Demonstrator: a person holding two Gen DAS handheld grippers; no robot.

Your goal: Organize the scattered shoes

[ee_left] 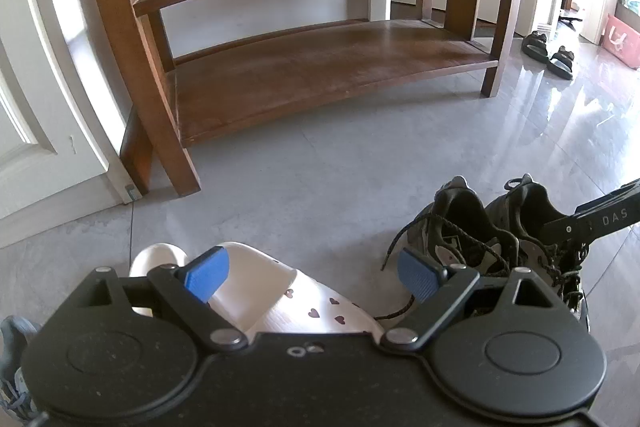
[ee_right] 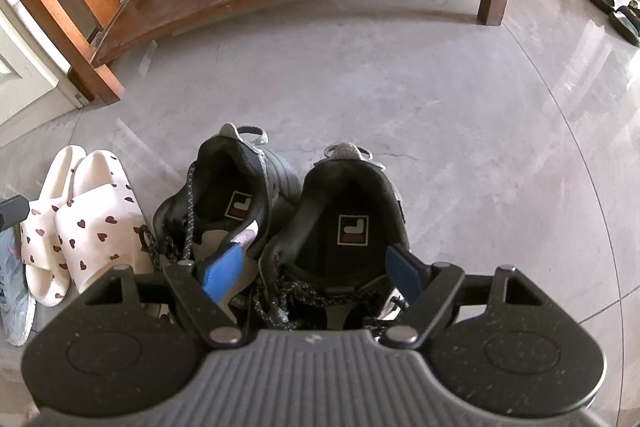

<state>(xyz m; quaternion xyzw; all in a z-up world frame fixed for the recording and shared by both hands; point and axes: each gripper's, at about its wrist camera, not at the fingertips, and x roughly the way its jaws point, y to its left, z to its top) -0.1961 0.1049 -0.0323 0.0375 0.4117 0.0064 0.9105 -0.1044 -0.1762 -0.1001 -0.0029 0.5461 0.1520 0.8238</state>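
A brown wooden rack (ee_left: 320,75) stands against the wall, both its shelves bare. On the grey floor (ee_right: 440,107) before it the shoes sit in a loose row. The right gripper (ee_right: 316,275) hangs over the pair of black sneakers (ee_right: 352,223), its fingers wide apart: one blue pad lies over the left sneaker's tongue, the other against the right sneaker's inner side, gripping nothing. The left gripper (ee_left: 316,275) hovers over the white slippers (ee_left: 280,291) with hearts, fingers also spread wide and empty. The slippers lie side by side just left of the sneakers. A blue shoe (ee_right: 12,291) rests at the far left. Black sandals (ee_left: 548,53) lie well apart, past the rack's right leg.
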